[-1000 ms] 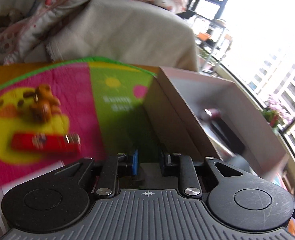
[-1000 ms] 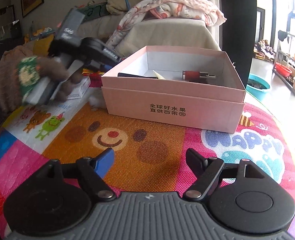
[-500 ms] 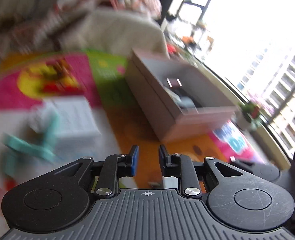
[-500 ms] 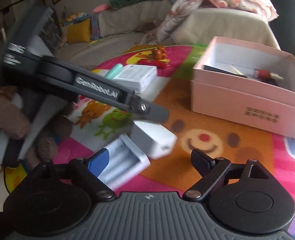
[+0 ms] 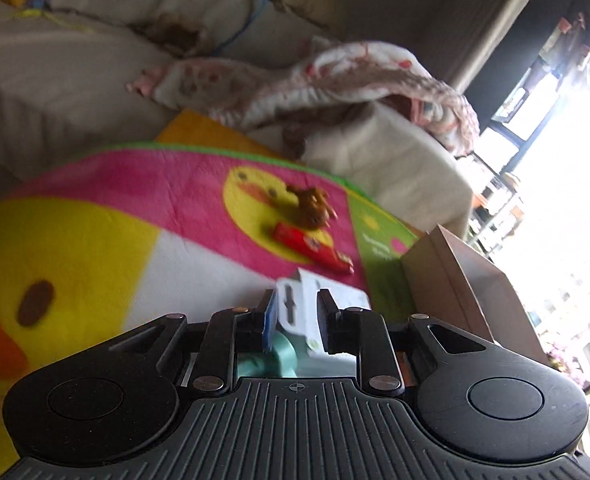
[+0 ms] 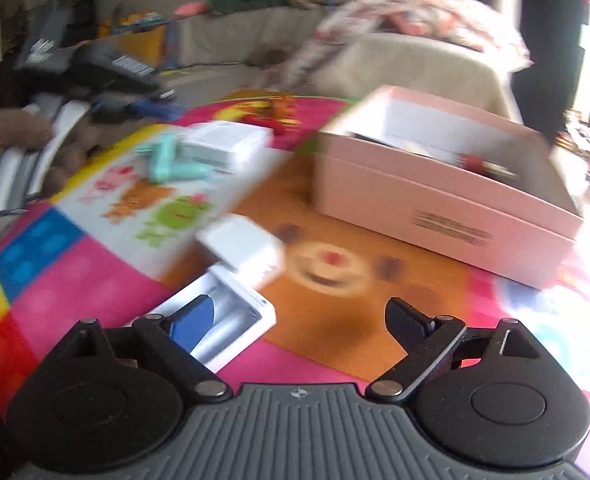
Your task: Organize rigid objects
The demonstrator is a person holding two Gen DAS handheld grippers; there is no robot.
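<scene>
Left gripper (image 5: 295, 320): the 2 fingers bracket the near end of a white rectangular cardboard box with a hang-tab slot (image 5: 307, 312); the view does not settle whether the pads actually press it, so clamped or merely close cannot be told. A mint-green plastic tool (image 5: 279, 356) lies low between the fingers, against the box. Both rest on the multicoloured cartoon fleece mat (image 5: 143, 216).

Beyond the box on the mat: a red flat rectangular packet (image 5: 311, 246) and, just behind it, a small brown toy figure (image 5: 313, 204). To the right stands the open pink cardboard box (image 5: 455, 280).

Right gripper (image 6: 303, 316): fingers spread wide, holding nothing. A white open tray-like case (image 6: 239, 316) lies under its left finger; a white cube-shaped block (image 6: 247, 250) sits just beyond, touching the case. The pink box (image 6: 447, 216) stands farther ahead to the right, with 1 red-and-metal cylindrical item (image 6: 483, 164) inside. The view is blurred.
</scene>
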